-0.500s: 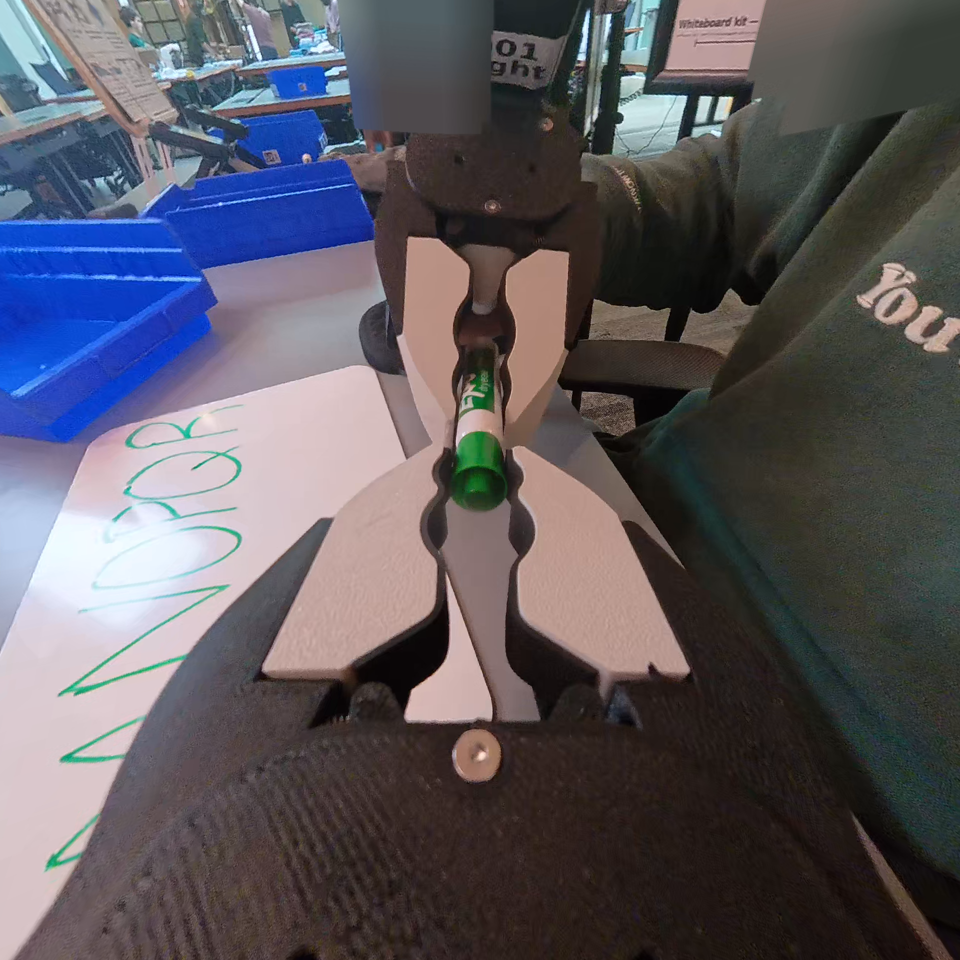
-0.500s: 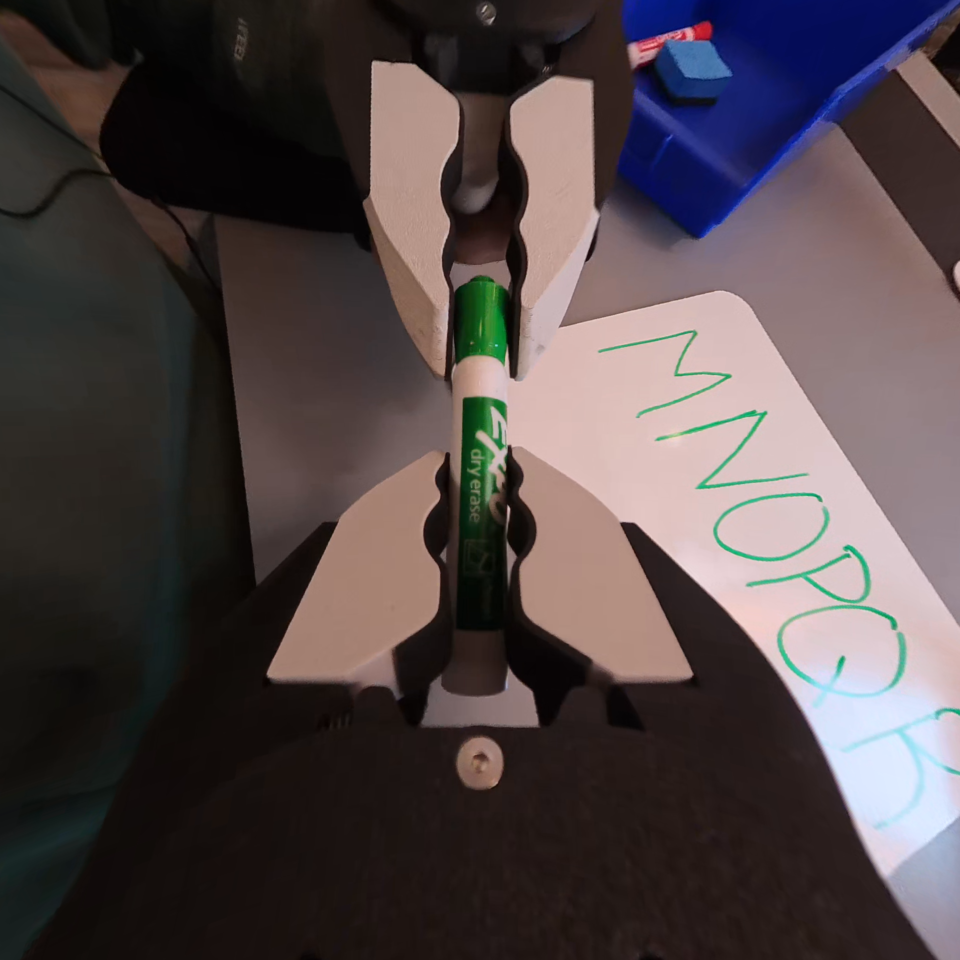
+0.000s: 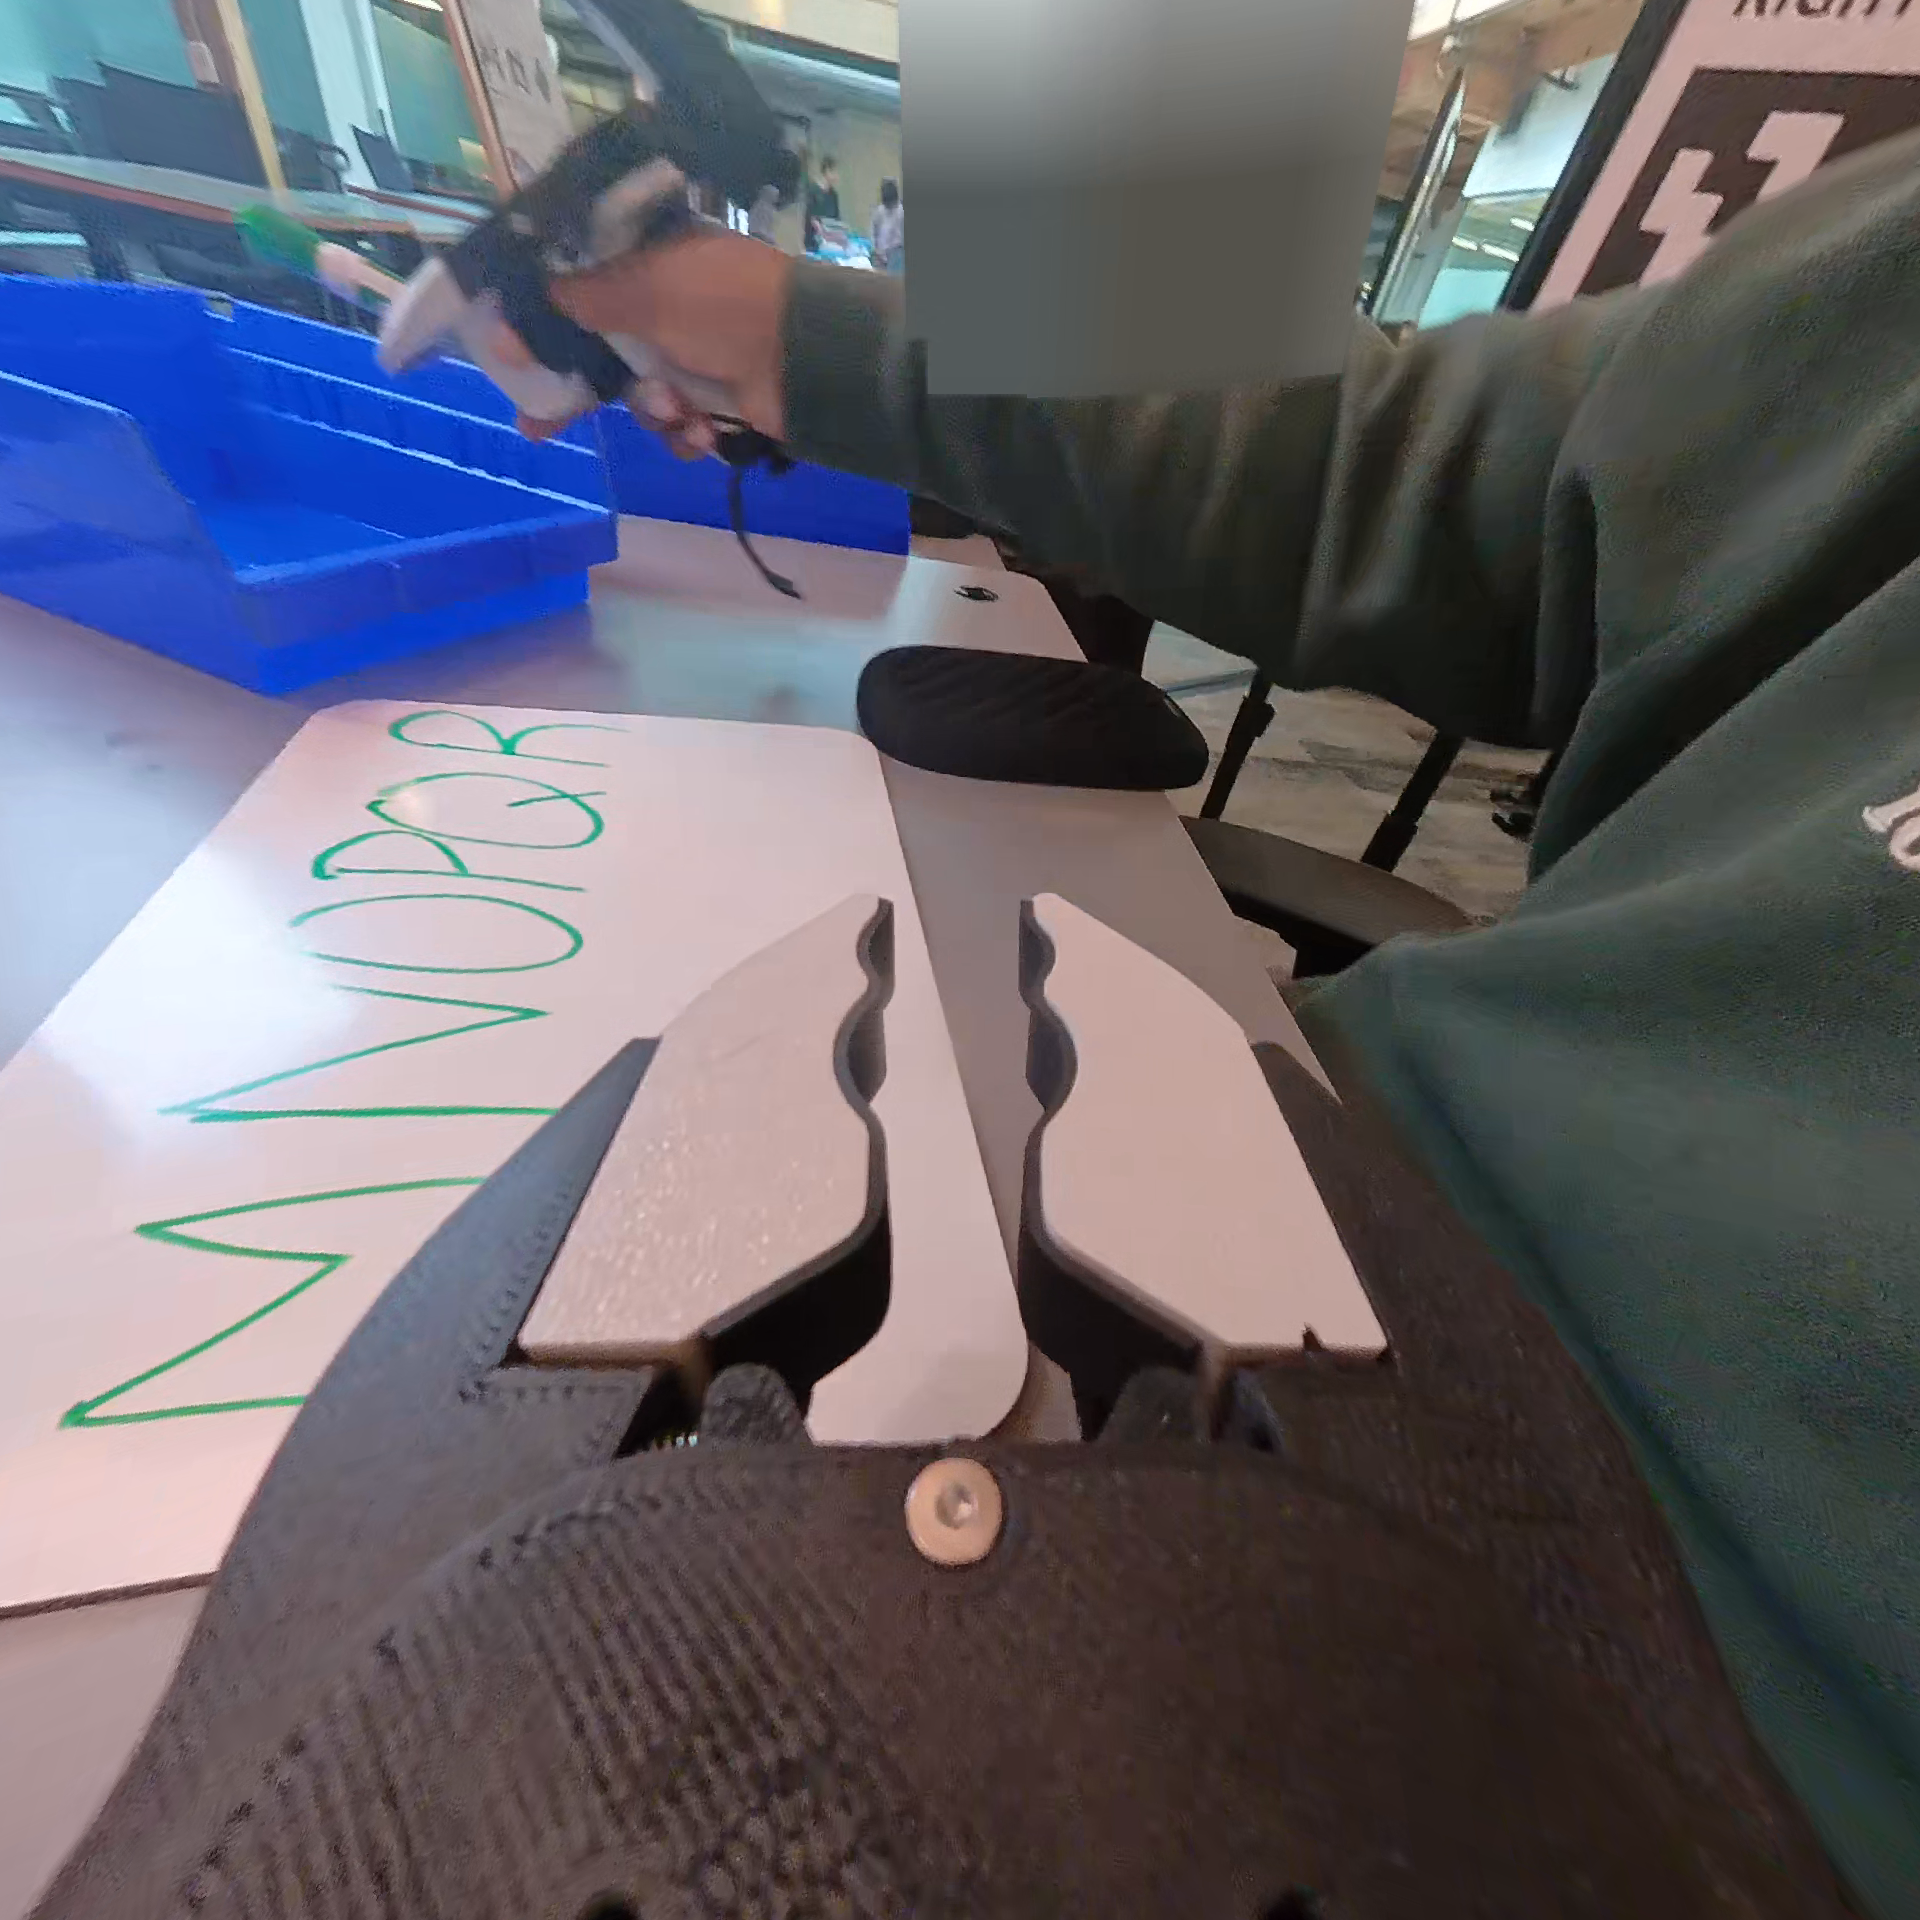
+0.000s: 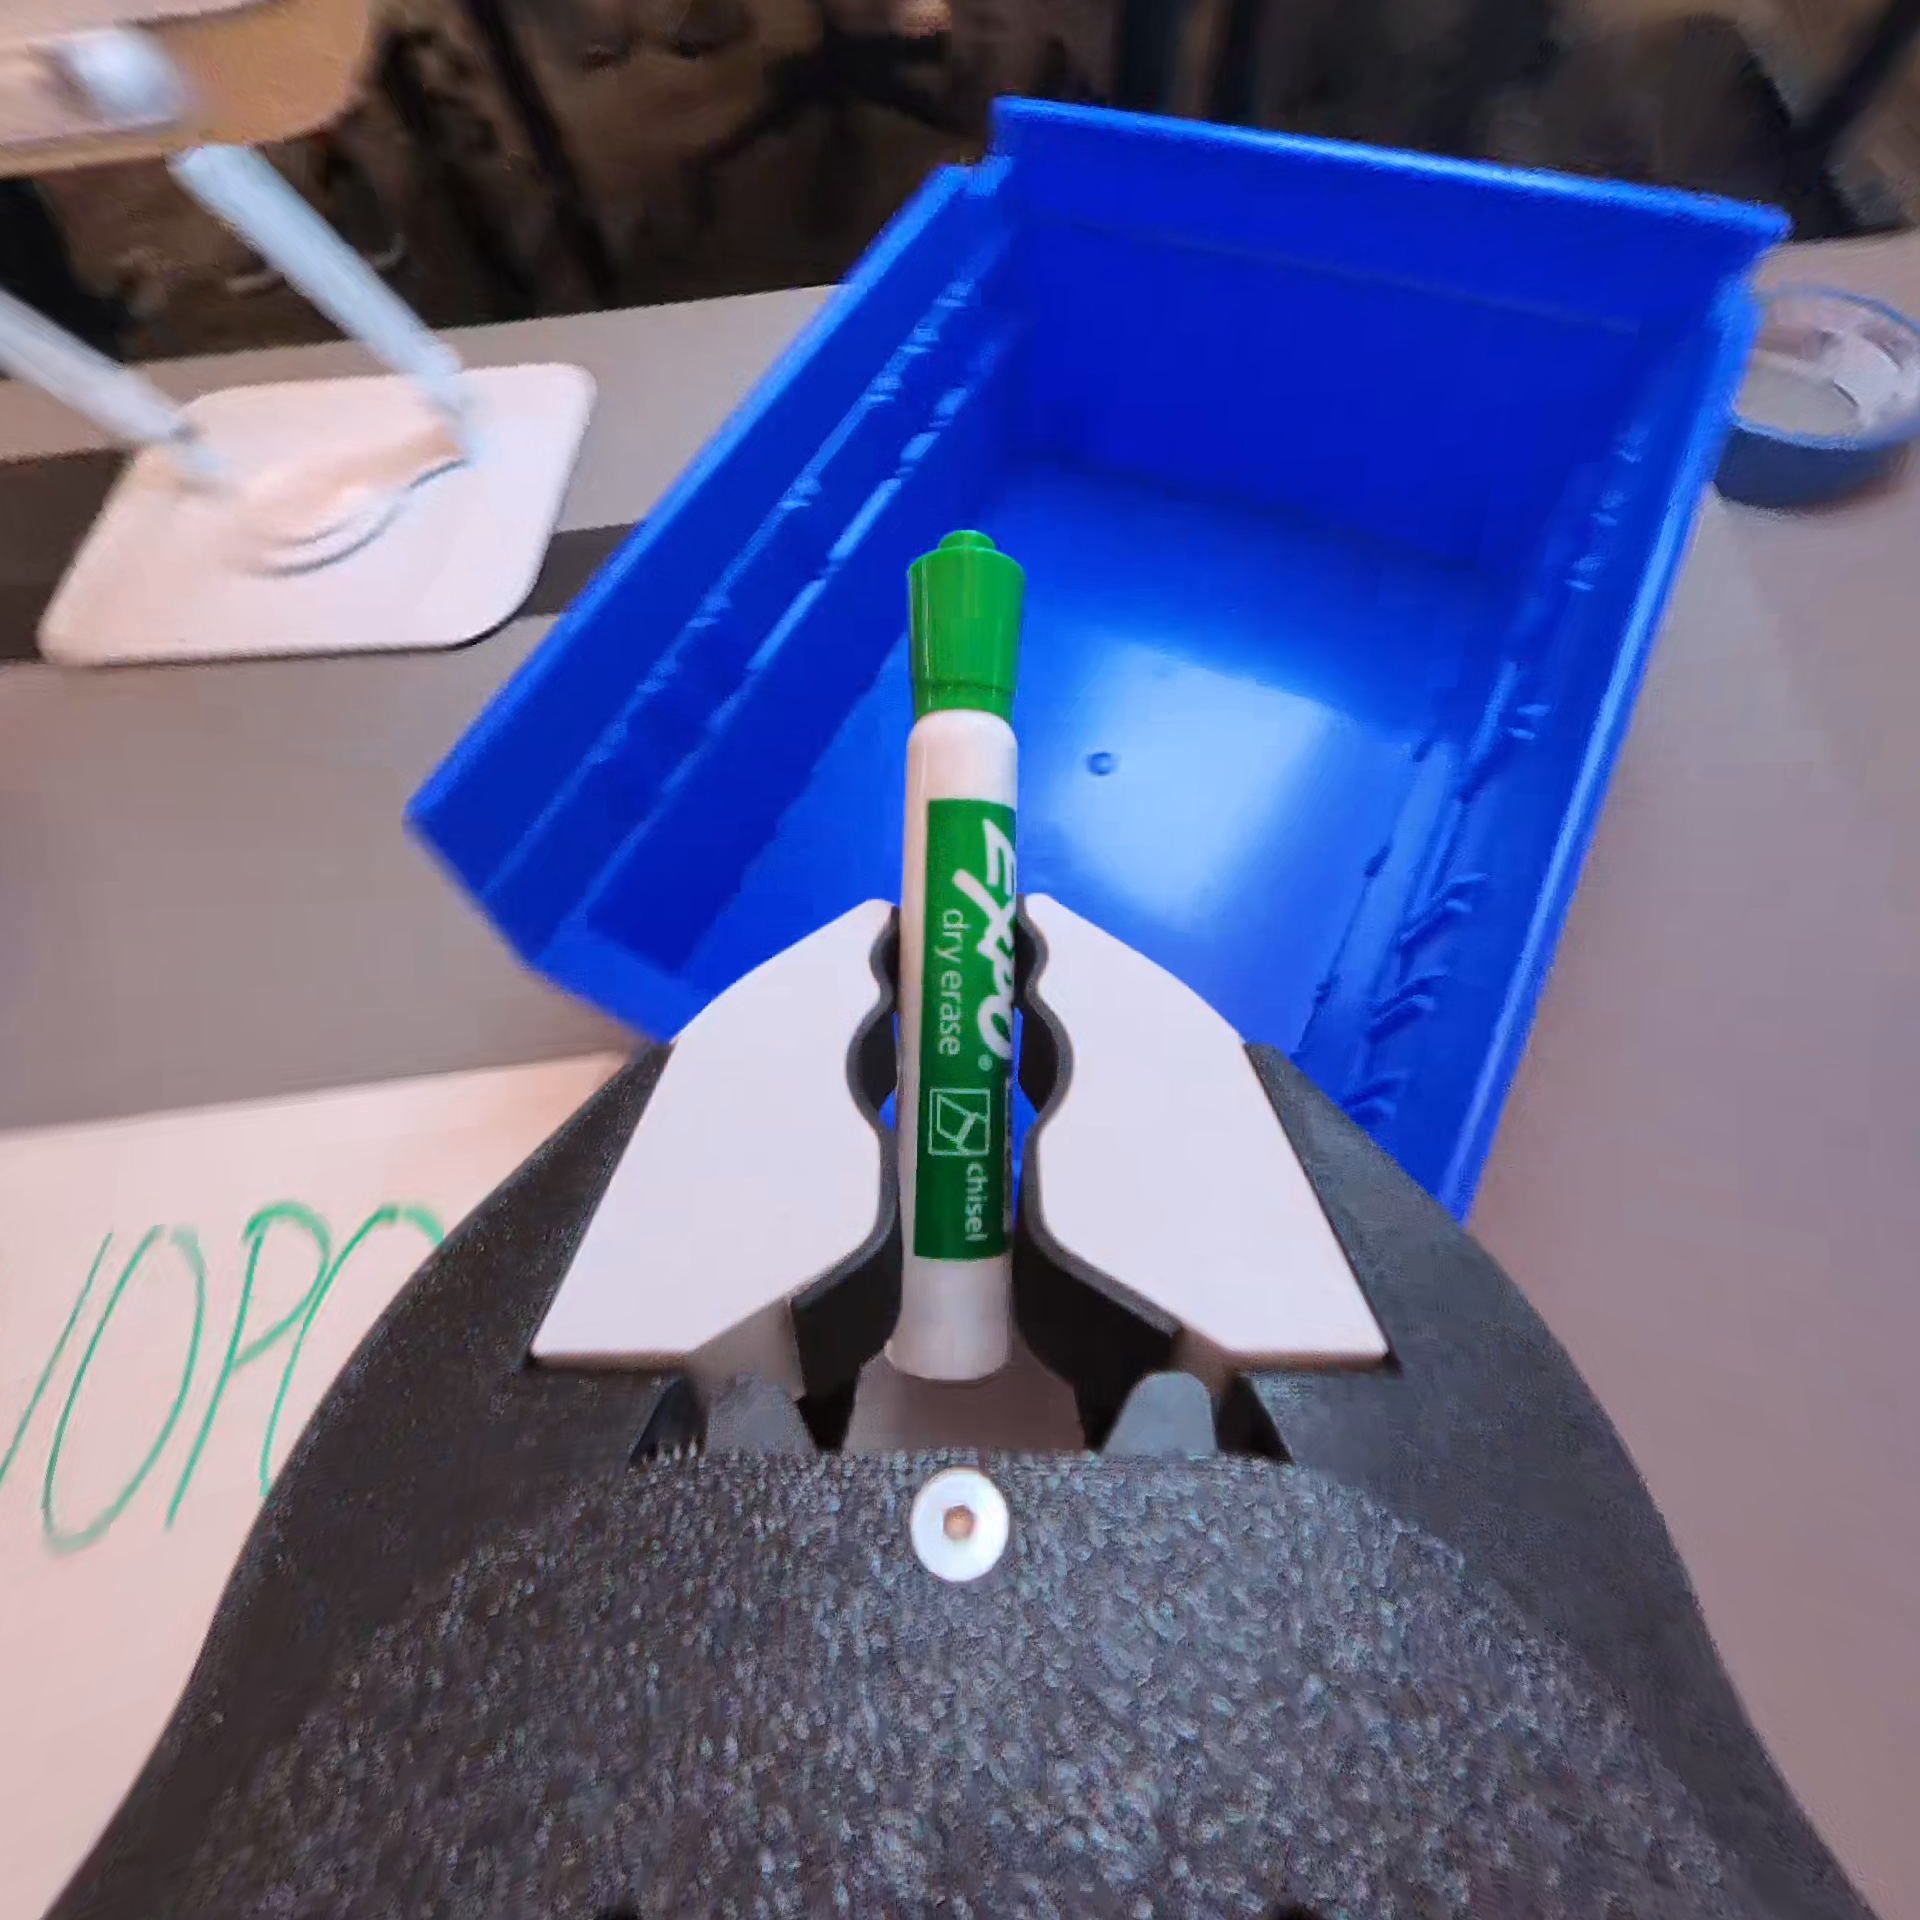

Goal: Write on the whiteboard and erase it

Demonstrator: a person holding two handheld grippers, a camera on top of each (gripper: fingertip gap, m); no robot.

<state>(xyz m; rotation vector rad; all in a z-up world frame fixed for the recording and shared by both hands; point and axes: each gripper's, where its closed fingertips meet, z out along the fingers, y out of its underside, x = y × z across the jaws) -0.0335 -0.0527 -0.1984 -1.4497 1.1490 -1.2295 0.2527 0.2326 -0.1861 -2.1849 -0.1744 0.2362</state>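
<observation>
The whiteboard (image 3: 644, 831) lies flat on the grey table with green letters written on it; a corner of it shows in the right wrist view (image 4: 208, 1247). My right gripper (image 4: 958, 914) is shut on the capped green marker (image 4: 961, 831) and holds it over the open blue bin (image 4: 1299, 623). In the left wrist view that gripper (image 3: 468, 332) is blurred, far off above the bins, with the marker (image 3: 281, 244) sticking out. My left gripper (image 3: 954, 914) is open and empty, low over the whiteboard's right edge.
Blue bins (image 3: 312, 520) stand at the back of the table. A roll of blue tape (image 4: 1829, 405) sits right of the bin. A white stand base (image 4: 322, 509) with metal legs is at the back left. A black chair armrest (image 3: 1029, 717) is near the table's edge. One gripper's finger ends stand about 40 centimeters off the other's.
My left gripper let go of the marker's cap and opened. My right gripper carried the capped marker away from it to above the blue bin.
</observation>
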